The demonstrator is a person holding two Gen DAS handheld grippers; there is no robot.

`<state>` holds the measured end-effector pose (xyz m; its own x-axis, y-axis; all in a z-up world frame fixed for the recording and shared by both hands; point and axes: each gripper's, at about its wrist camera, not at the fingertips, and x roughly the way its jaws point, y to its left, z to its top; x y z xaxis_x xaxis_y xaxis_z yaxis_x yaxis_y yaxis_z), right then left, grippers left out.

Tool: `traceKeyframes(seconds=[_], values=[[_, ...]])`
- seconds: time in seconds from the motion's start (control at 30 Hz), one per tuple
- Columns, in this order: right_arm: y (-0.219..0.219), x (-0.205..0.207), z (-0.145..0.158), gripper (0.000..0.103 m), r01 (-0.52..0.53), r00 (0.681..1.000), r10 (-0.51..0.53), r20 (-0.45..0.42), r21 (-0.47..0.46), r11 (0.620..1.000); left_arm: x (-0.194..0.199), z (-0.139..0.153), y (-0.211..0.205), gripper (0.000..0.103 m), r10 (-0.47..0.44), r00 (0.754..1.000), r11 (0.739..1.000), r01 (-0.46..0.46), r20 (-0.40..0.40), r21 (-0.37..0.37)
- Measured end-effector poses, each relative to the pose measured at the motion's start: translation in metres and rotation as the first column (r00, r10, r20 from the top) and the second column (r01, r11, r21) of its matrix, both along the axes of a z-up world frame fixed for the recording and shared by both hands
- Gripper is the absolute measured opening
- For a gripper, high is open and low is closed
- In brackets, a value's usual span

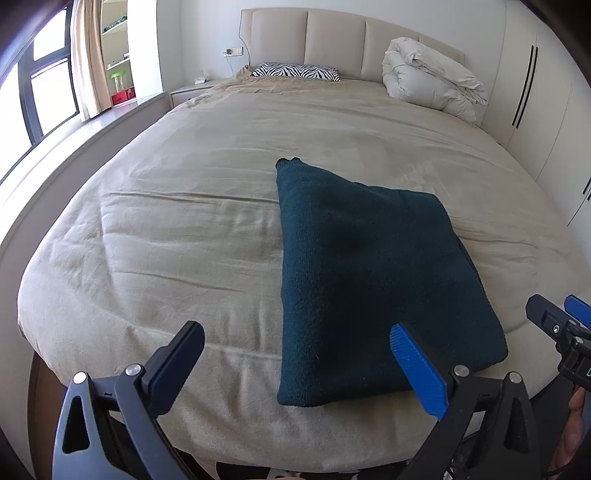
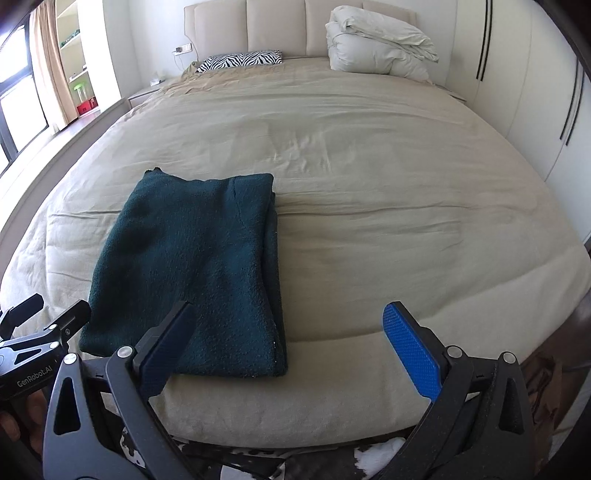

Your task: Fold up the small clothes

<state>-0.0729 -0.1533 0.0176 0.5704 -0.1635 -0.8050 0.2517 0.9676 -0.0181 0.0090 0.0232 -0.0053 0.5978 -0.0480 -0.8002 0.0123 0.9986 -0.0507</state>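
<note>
Nearest the cameras, both tools hang above the foot of the bed with nothing between their fingers. The left gripper (image 1: 297, 341) is spread wide, its blue finger over the near left part of the dark teal garment (image 1: 354, 266) and its black finger over bare sheet. The right gripper (image 2: 290, 325) is equally released, its black finger over the garment's near right portion and its blue finger above the sheet. Neither appears to touch the cloth (though the fisheye makes height hard to judge).

The garment, a knitted piece, lies close to the foot edge of the bed (image 2: 369, 166), already doubled into a rough rectangle with layered edges showing along its right side and a small ribbed corner poking out at the far end. It probably sits this near so both hands can reach it without stretching, and the spread fingers flanking its near corners suggest either that a fold is finished or that the near edge is about to be pinched for another.

Beyond it the beige sheet runs smooth with a few shallow creases. At the far end are a zebra-print pillow (image 1: 295, 71), a bundled white duvet (image 1: 430, 74) and the padded headboard (image 1: 332, 33). A curtained window and shelves stand to the left, pale wardrobe doors to the right.
</note>
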Motion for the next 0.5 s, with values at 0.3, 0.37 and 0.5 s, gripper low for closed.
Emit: traceKeyframes(seconds=[0.3, 0.37, 0.5], values=[[0.006, 0.004, -0.011, 0.103, -0.003, 1.000, 0.003, -0.023, 0.000, 1.000, 0.002, -0.007, 0.000, 0.103, -0.002, 1.000, 1.000, 0.002, -0.018, 0.002], [0.007, 0.005, -0.012, 0.103, -0.005, 1.000, 0.005, -0.026, 0.003, 1.000, 0.002, -0.009, 0.000, 0.103, -0.003, 1.000, 1.000, 0.003, -0.019, 0.003], [0.008, 0.006, -0.013, 0.103, -0.008, 1.000, 0.008, -0.027, 0.001, 1.000, 0.003, -0.013, 0.000, 0.103, -0.008, 1.000, 1.000, 0.008, -0.026, 0.001]])
